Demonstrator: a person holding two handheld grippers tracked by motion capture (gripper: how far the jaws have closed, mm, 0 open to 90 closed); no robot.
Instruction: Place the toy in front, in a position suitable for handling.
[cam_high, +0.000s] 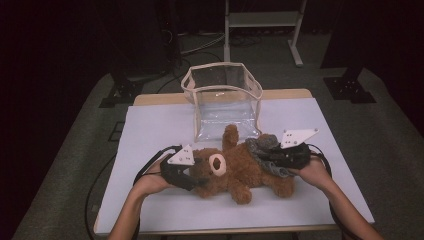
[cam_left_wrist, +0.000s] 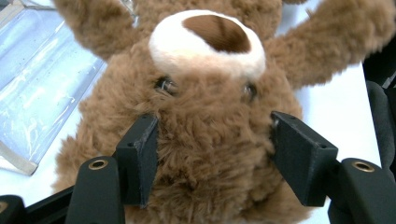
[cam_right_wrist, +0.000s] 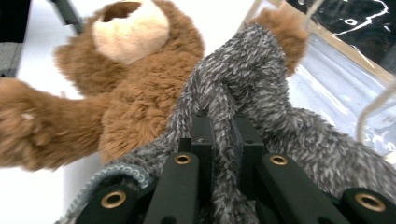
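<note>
High view: the teddy bear lies on the tabletop before the clear bag. Left gripper view: jaws clamp its head (keep steady). Right gripper view: jaws pinch the grey knit garment; pull gently along the body.

A clear plastic bag with cream trim stands open on the desk, beyond the two hand-held grippers and near them. Farther off past the desk, a pale metal frame stands on grey floor, with cables trailing beside it.
</note>
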